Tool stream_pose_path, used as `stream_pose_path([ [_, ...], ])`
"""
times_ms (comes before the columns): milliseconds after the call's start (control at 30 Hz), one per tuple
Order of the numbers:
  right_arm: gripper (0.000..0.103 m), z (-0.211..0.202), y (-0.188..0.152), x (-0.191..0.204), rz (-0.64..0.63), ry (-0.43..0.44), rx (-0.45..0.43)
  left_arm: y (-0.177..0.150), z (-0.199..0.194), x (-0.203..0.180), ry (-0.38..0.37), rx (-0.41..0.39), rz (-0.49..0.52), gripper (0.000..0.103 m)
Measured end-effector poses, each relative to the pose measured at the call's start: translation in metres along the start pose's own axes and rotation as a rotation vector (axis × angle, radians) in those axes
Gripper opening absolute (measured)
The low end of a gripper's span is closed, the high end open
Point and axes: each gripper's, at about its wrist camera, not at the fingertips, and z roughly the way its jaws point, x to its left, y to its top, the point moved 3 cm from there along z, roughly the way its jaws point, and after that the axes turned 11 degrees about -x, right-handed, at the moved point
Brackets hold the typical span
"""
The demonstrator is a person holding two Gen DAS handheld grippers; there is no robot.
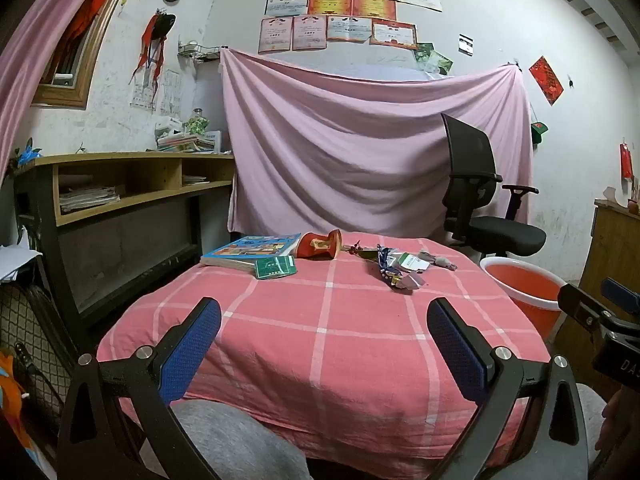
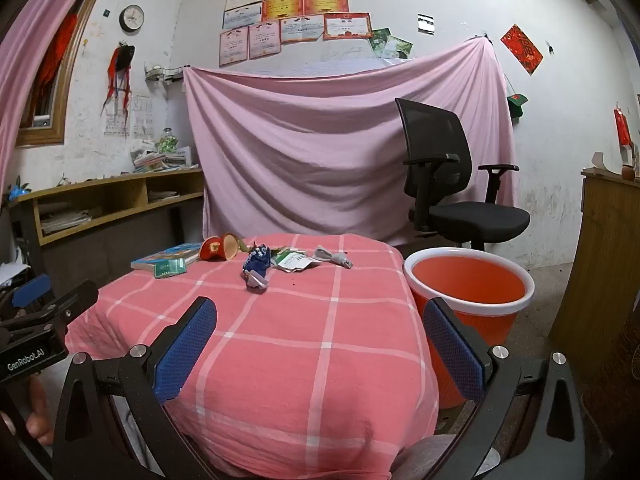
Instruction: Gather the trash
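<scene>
Several crumpled wrappers lie at the far side of the pink checked table [image 1: 320,332] [image 2: 288,344]: a blue foil wrapper [image 1: 394,270] [image 2: 256,266], a white and green packet [image 1: 412,262] [image 2: 294,261] and a grey scrap [image 1: 438,259] [image 2: 334,257]. An orange bin with a white rim [image 1: 528,292] [image 2: 468,284] stands on the floor right of the table. My left gripper [image 1: 324,308] hangs open over the table's near edge, nothing between its blue pads. My right gripper [image 2: 320,308] is open too, at the near right corner, with the bin just beyond its right finger [image 2: 452,344].
A book [image 1: 250,250] [image 2: 168,258], a green pack [image 1: 276,267] [image 2: 170,269] and a tipped red cup [image 1: 320,245] [image 2: 218,247] lie at the table's far left. A black office chair [image 2: 448,184] stands behind the bin. A wooden shelf desk [image 1: 132,184] lines the left wall.
</scene>
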Motion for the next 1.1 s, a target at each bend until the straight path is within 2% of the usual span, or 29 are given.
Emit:
stream_pose_path([
  [1100, 0.103, 0.0005, -0.0001, -0.0017, 0.004, 0.000, 0.003, -0.0001, 0.0000, 0.0001, 0.000, 0.002, -0.004, 0.101],
])
